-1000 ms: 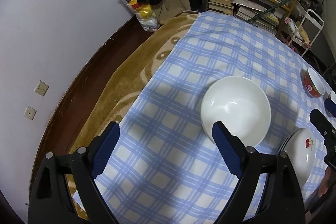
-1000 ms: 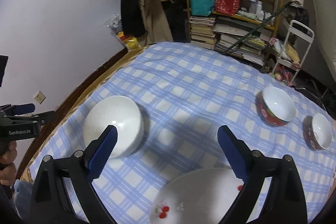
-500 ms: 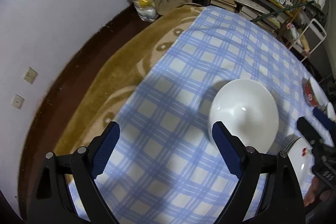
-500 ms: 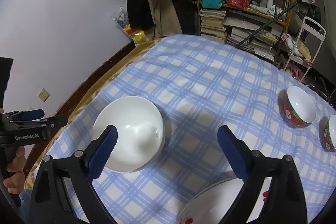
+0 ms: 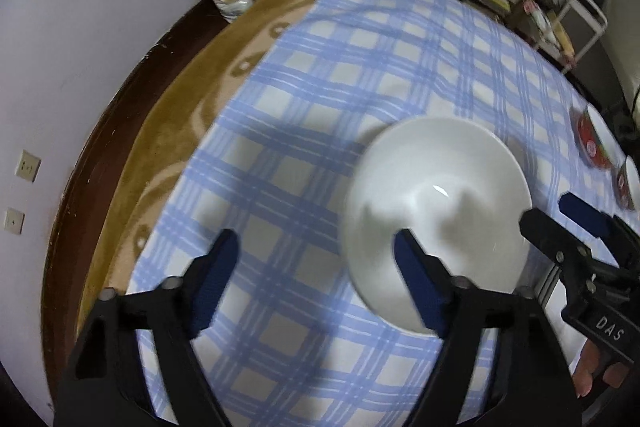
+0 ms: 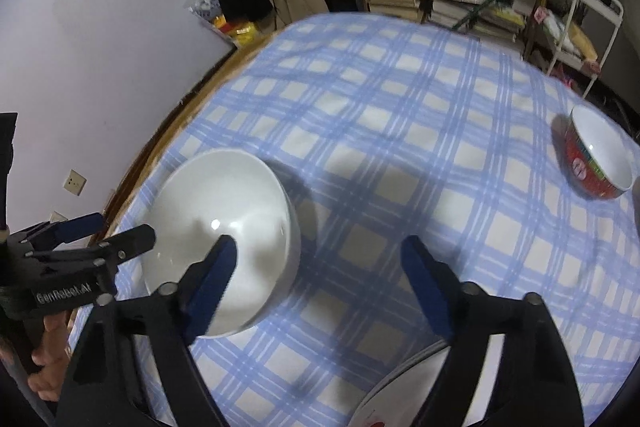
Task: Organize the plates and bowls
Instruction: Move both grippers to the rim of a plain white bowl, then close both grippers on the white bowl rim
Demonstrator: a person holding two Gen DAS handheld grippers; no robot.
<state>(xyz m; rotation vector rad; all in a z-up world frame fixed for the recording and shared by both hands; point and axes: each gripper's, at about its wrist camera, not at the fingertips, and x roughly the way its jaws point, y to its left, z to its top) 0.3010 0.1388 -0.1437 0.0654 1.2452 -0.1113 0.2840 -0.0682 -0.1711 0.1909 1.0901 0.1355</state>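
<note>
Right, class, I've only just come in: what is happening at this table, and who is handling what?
A person holds a hand-held gripper in each hand above a table with a blue checked cloth. The left hand-held gripper and the right hand-held gripper both hang over the large white bowl; their jaws have just been closing somewhat, with nothing gripped. A red patterned bowl stands further off, and a plate's rim shows at the near edge.

Ahead of me the checked desk [image 6: 400, 115] lies bare across its middle and far part, so I have a wide lane there. The white bowl [image 6: 224, 227] blocks the near left. A plate [image 6: 400, 383] sits at the near edge, and a red bowl [image 6: 596, 163] stands at far right. The wall [image 6: 100, 47] closes the left side.
</note>
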